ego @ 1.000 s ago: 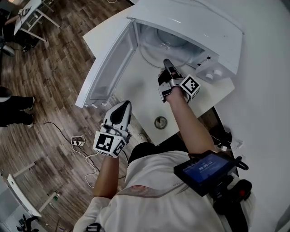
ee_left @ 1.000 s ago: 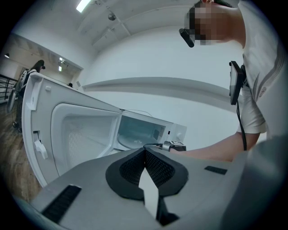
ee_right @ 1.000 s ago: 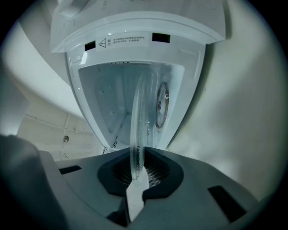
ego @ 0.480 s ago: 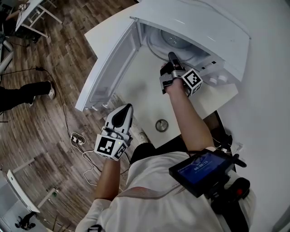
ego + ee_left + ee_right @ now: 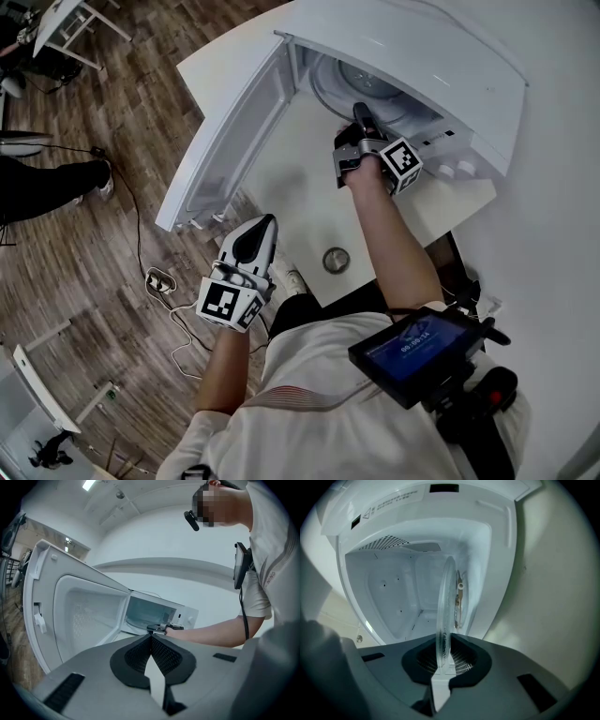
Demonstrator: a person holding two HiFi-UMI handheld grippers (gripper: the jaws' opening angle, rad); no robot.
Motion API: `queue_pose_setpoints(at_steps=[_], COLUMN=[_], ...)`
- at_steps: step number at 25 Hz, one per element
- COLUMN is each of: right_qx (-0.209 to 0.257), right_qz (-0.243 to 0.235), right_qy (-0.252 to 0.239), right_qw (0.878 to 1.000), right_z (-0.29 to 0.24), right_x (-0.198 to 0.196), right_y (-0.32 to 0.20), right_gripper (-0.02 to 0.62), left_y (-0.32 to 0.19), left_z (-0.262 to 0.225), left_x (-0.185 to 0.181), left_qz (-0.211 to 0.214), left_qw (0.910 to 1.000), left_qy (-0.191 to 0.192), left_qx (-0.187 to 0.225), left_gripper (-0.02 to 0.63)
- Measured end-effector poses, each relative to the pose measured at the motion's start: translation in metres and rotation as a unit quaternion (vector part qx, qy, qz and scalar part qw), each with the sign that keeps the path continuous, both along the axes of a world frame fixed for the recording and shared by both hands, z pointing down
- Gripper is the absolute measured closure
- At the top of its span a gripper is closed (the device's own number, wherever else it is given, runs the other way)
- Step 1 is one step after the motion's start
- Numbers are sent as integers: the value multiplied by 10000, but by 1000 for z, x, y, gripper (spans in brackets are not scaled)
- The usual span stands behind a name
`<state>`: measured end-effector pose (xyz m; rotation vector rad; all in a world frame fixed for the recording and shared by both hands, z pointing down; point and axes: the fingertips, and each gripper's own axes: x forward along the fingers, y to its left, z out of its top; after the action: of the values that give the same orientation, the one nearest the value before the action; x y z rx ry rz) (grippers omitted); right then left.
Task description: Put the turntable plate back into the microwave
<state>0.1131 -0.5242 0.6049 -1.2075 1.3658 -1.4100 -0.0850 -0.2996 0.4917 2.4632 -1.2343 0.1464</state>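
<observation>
Microwave on white worktop, door swung wide open to the left. Worth minding the cavity's front lip and side walls: could clip the glass rim if pushed in crooked.

Turntable plate partly inside the cavity, flat-on to the cavity floor, with a roller fitting showing just beneath it. Cannot tell whether touching that fitting yet. Likeliest trouble: letting go before the underside sits centred on its support, leaving it tilted or rocking. Next likeliest: a slip, given a thin pinch on smooth glass at one edge only, with all the weight hanging out beyond the grip. Best lowered gently, not dropped.

Right gripper: jaws nearly closed, clamped on the plate's near rim.

Left gripper: jaws pressed together, holding nothing, parked well back from the microwave off the worktop's near edge. No help from there if the plate tips.

Small round object alone on the worktop, well clear of the cavity. Possibly a part belonging under the plate, though too small to tell.
</observation>
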Motion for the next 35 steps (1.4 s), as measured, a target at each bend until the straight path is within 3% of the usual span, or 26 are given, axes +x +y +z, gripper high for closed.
queue_pose_setpoints(at_steps=[17,35], right_qx=[-426,-583], right_qz=[-400,-738], right_qy=[148,-82], right_qw=[9982,9955], right_z=[1,7], right_x=[-9,-30], right_y=[-1,-13], right_gripper=[565,428], left_y=[-1,0], left_z=[4,7], left_x=[1,-5], left_qz=[75,47], left_qw=[9999,9999], left_qy=[44,48], left_qx=[-52,-135], left_gripper=[595,595])
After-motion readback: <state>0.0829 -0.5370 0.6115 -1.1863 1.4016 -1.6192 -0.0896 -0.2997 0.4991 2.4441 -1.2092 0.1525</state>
